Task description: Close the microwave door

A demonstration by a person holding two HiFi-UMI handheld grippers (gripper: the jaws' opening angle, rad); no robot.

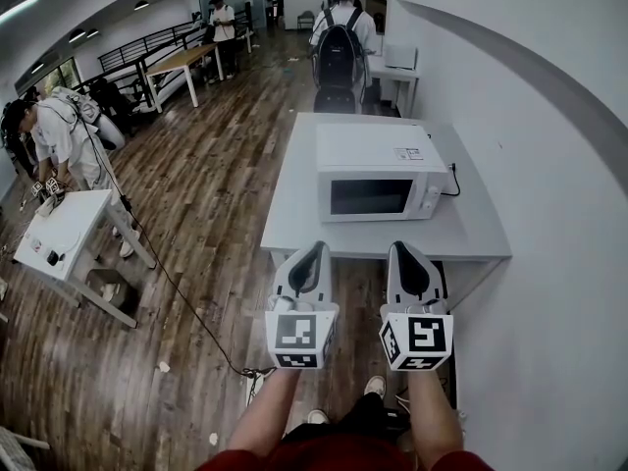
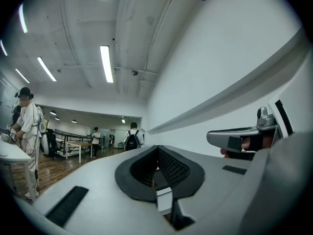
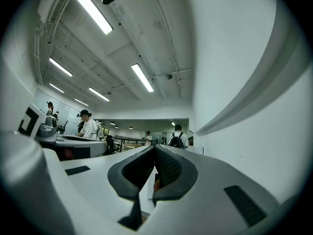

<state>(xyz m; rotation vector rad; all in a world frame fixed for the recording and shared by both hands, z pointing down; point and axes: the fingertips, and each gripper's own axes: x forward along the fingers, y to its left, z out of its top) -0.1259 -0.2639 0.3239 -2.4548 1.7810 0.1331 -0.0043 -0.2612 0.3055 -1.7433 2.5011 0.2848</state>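
Note:
A white microwave [image 1: 378, 173] stands on a grey table [image 1: 471, 234] ahead of me, its dark-windowed door lying flush with its front. My left gripper [image 1: 312, 249] and right gripper [image 1: 404, 247] hover side by side just short of the table's near edge, both pointing at the microwave and apart from it. Each is shut with nothing held. In the left gripper view the left gripper [image 2: 157, 150] has its jaws pressed together, and the right gripper [image 3: 155, 150] looks the same in the right gripper view. Both of those views tilt up toward the ceiling, and the microwave is not seen in them.
A white wall [image 1: 549, 165] runs close along the table's right side. Beyond the table stands a person with a black backpack [image 1: 339, 42]. At the left, a person [image 1: 59, 135] works at a small white table [image 1: 59, 234]. A black cable [image 1: 186, 302] crosses the wooden floor.

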